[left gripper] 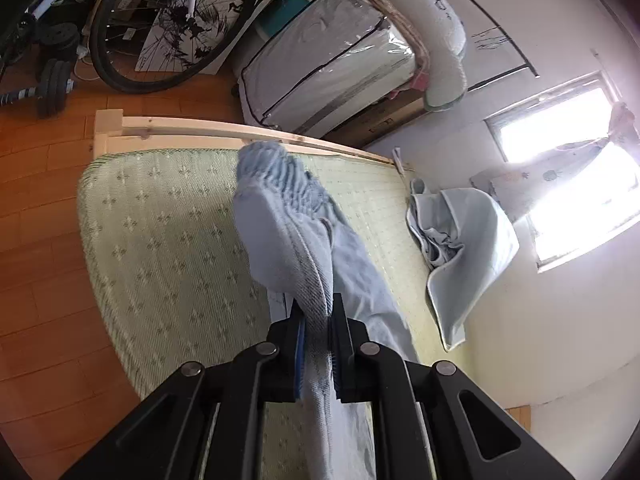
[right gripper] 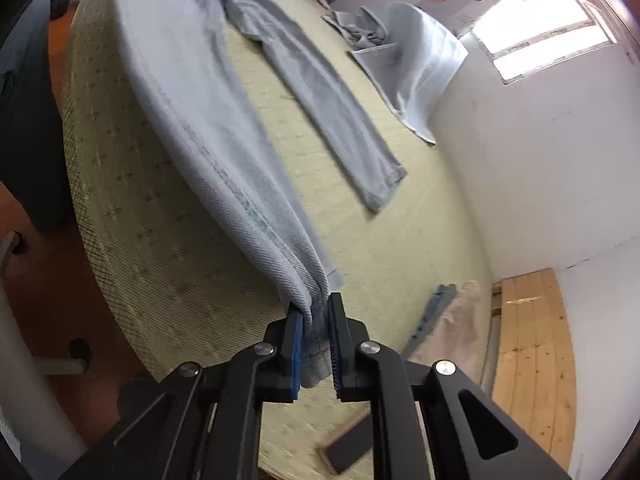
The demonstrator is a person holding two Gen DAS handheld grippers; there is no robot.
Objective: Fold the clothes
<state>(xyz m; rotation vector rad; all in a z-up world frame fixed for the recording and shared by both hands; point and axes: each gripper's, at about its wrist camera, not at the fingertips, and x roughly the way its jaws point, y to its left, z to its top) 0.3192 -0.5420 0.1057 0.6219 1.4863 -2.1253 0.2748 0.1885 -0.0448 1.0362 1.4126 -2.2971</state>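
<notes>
A pair of light blue trousers [left gripper: 288,232] lies on a bed with a green patterned mat [left gripper: 168,240]. My left gripper [left gripper: 316,312] is shut on the trousers at the gathered waist end and holds it raised off the mat. My right gripper [right gripper: 314,312] is shut on the hem end of one leg [right gripper: 208,128] and lifts it above the mat [right gripper: 168,264]. The other leg [right gripper: 320,92] lies flat and straight on the mat. Both grippers have blue pads against the cloth.
A crumpled light blue cloth [left gripper: 456,240] lies at the bed's far side by the wall, also in the right wrist view [right gripper: 404,64]. A bicycle [left gripper: 172,24], dumbbells [left gripper: 52,80] and a wrapped bundle [left gripper: 332,64] stand beyond the bed. A dark flat object [right gripper: 348,444] lies near the bed's near edge.
</notes>
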